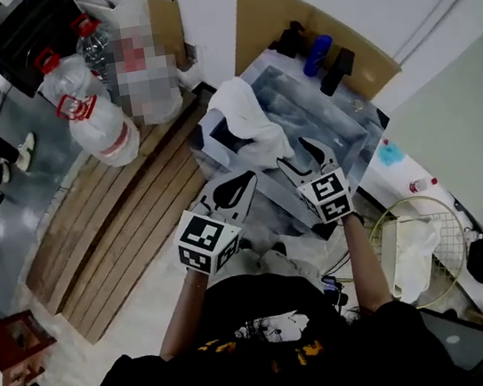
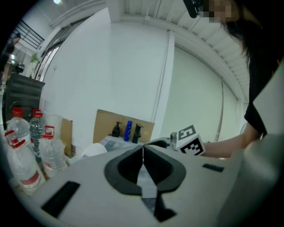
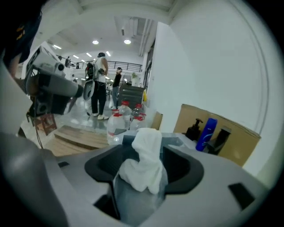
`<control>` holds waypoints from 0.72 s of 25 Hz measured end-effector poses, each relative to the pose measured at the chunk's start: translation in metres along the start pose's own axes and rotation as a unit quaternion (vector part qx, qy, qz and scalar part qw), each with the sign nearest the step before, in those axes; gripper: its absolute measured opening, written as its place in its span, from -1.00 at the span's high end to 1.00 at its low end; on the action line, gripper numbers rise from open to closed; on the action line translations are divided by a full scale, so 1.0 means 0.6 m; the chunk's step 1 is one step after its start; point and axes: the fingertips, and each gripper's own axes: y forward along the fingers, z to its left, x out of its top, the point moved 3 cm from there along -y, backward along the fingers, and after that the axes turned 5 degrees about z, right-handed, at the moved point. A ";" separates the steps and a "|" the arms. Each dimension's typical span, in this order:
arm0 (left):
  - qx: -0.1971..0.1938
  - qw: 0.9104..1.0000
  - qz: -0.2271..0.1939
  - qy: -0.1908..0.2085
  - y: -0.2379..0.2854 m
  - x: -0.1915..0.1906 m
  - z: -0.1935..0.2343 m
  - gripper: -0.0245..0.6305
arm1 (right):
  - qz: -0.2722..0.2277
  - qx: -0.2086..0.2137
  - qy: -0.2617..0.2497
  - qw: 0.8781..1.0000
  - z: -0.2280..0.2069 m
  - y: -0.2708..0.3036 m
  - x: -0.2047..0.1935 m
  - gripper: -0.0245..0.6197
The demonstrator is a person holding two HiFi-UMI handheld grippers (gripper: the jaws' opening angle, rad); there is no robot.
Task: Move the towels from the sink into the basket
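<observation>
Basket (image 1: 453, 246) with white towel (image 1: 413, 257), in head view alone.

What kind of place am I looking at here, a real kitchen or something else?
Probably a test set-up in a big open hall, not a home: the steel sink backs onto bare cardboard, water jugs stand on wooden boards, and people stand about under ceiling lights.
</observation>
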 end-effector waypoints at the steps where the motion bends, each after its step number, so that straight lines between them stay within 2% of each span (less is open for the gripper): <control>1: 0.012 1.000 -0.002 -0.004 -0.005 0.001 0.010 0.89 | 0.016 0.012 -0.021 1.000 -0.001 0.024 -0.002 0.02; 4: 0.049 0.999 -0.006 -0.019 -0.017 0.002 0.038 0.89 | 0.065 0.043 -0.096 0.992 -0.006 0.091 -0.013 -0.05; 7: 0.083 0.996 -0.006 -0.031 -0.022 0.001 0.060 0.89 | 0.107 0.075 -0.180 0.975 -0.014 0.152 -0.029 -0.07; 9: 0.103 0.994 -0.005 -0.038 -0.025 0.001 0.071 0.89 | 0.141 0.096 -0.248 0.954 -0.018 0.188 -0.048 -0.10; 12: 0.130 0.990 -0.003 -0.047 -0.030 -0.001 0.080 0.89 | 0.188 0.124 -0.335 0.915 -0.024 0.234 -0.086 -0.18; 14: 0.147 0.988 -0.002 -0.053 -0.031 -0.004 0.086 0.89 | 0.209 0.138 -0.351 0.902 -0.029 0.262 -0.107 -0.21; 18: 0.176 0.982 0.005 -0.066 -0.036 -0.013 0.093 0.89 | 0.228 0.156 -0.342 0.898 -0.028 0.313 -0.135 -0.24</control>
